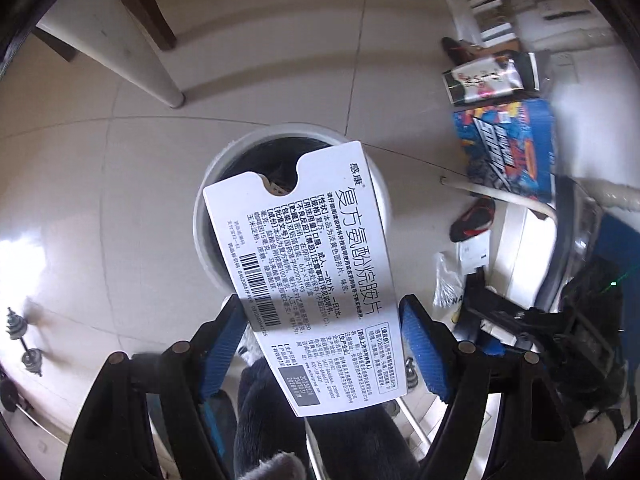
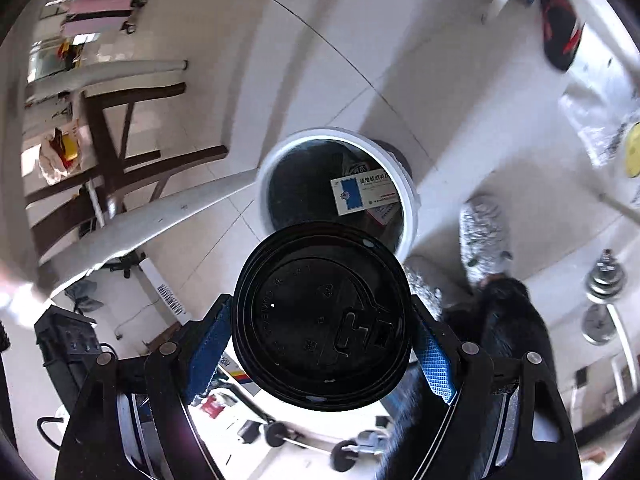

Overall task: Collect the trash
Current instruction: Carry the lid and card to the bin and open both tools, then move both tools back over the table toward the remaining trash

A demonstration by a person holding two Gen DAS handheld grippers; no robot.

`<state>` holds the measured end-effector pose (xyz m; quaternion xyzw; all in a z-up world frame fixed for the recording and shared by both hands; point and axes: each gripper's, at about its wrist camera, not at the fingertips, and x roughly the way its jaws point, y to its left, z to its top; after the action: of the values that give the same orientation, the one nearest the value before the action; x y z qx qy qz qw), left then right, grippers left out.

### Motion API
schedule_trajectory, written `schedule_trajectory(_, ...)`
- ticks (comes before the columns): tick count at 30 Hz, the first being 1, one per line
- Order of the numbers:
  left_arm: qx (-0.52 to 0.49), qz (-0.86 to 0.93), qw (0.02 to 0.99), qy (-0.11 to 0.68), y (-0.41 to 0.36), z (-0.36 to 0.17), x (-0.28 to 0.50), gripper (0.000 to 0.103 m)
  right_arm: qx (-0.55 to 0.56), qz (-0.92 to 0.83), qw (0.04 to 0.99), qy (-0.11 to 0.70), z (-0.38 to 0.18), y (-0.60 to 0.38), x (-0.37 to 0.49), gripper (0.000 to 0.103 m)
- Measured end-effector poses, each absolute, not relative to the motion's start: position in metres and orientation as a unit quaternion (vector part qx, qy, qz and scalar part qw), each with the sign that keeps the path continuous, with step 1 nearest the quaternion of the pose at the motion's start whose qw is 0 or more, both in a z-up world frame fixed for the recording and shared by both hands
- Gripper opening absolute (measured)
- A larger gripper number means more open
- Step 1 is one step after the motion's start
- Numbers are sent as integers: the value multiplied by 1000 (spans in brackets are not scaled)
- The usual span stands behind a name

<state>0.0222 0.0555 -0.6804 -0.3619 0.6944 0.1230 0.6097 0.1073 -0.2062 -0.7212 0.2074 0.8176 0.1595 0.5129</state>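
My left gripper (image 1: 322, 304) is shut on a white medicine box (image 1: 320, 248) printed with black text and a barcode. Its blue pads (image 1: 224, 344) press on the box's two long sides. The box hangs tilted over the white trash bin (image 1: 280, 133), whose dark inside shows past the box's notched end. My right gripper (image 2: 320, 300) is shut on a cup with a black plastic lid (image 2: 320, 316), pads at either side. Beyond the lid stands the same bin (image 2: 267, 168), dark-lined, with a blue-and-white medicine box (image 2: 364, 192) lying inside.
The bin stands on pale floor tiles. A pale table leg (image 1: 160, 72) is behind it, a blue printed carton (image 1: 508, 148), a black-red shoe (image 1: 472, 220) and a plastic bag (image 1: 448, 284) to its right. Grey slippers (image 2: 484, 232) and a dumbbell (image 2: 604, 292) lie nearby.
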Motion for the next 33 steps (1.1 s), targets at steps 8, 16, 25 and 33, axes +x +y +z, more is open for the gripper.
schedule_trajectory(8, -341, 149, 616, 695, 75, -723, 10, 103, 215, 160, 481, 835, -835, -182, 107, 93)
schedule_trajectory(16, -291, 197, 622, 700, 81, -716, -16, 103, 128, 159, 516, 832, -840, -166, 108, 103)
schedule_trajectory(25, -236, 236, 623, 708, 76, -679, -41, 103, -112, 166, 623, 756, -780, -136, 99, 103)
schedule_trajectory(33, -239, 235, 623, 707, 64, -622, -52, 103, -142, 182, 633, 739, -723, -128, 80, 103)
